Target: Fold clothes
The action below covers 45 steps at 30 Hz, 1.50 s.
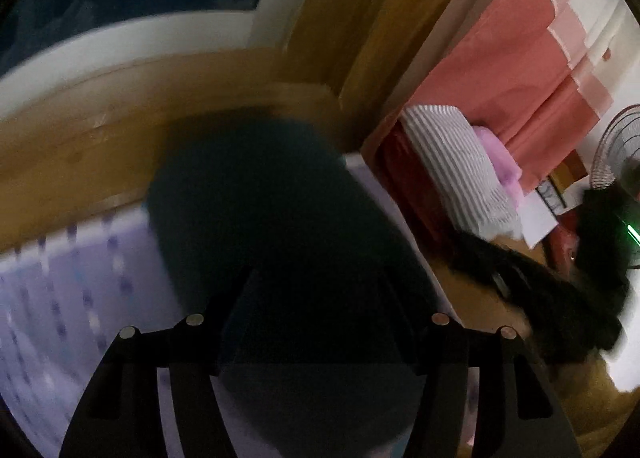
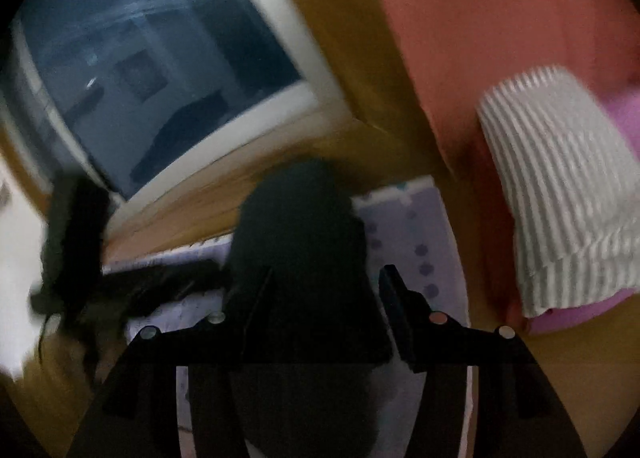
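Note:
A dark, near-black garment (image 1: 260, 210) lies on a lilac dotted cloth (image 1: 72, 282) that covers the work surface. It fills the space between the fingers of my left gripper (image 1: 316, 290), whose jaws stand wide apart around it. In the right wrist view the same dark garment (image 2: 300, 226) sits between the fingers of my right gripper (image 2: 324, 286), also spread wide. I cannot tell whether either gripper pinches the fabric. The other gripper shows as a blurred black shape in the left wrist view (image 1: 552, 290) and in the right wrist view (image 2: 76, 242).
A stack of folded clothes, grey-white striped (image 1: 460, 166) over pink (image 1: 500, 154), sits to the right (image 2: 560, 186). A wooden ledge (image 1: 120, 138), a dark window (image 2: 152, 70), a salmon curtain (image 1: 512, 70) and a fan (image 1: 620, 146) stand behind.

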Motion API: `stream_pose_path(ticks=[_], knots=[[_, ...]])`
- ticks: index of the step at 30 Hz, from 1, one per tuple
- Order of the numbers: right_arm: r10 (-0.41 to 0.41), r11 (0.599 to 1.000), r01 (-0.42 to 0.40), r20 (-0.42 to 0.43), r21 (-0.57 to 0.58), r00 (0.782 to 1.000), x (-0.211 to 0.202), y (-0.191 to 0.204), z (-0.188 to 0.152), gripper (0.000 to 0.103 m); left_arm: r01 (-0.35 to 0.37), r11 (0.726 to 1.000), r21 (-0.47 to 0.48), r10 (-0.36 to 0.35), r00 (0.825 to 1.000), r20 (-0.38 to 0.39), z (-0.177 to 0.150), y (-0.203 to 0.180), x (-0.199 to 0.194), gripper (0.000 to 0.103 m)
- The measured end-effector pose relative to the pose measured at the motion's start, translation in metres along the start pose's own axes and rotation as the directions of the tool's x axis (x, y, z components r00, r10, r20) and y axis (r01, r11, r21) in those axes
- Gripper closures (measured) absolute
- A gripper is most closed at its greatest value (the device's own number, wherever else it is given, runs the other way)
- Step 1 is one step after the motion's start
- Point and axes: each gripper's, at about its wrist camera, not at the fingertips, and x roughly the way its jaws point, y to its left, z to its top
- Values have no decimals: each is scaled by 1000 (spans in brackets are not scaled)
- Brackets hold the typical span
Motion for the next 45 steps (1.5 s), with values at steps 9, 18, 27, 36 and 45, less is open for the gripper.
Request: stream_pose_path(ticks=[9, 18, 27, 36, 45], knots=[[-68, 997, 60, -159, -56, 985, 51, 17, -45, 48, -57, 996, 64, 60, 997, -47, 25, -1, 60, 33], [-101, 995, 101, -188, -8, 977, 38, 13, -51, 48, -71, 993, 93, 76, 996, -52, 27, -7, 59, 28], [-156, 988, 150, -213, -44, 965, 35, 29, -64, 43, -119, 988, 95, 122, 992, -23, 9, -9, 38, 28], [-164, 984, 150, -172, -93, 971, 14, 43, -49, 40, -66, 997, -26, 66, 998, -8, -32, 18, -11, 28], [-32, 999, 30, -114, -18, 993, 20, -1, 20, 27, -23, 977, -211, 22, 1000, -4, -60, 51, -13, 28]])
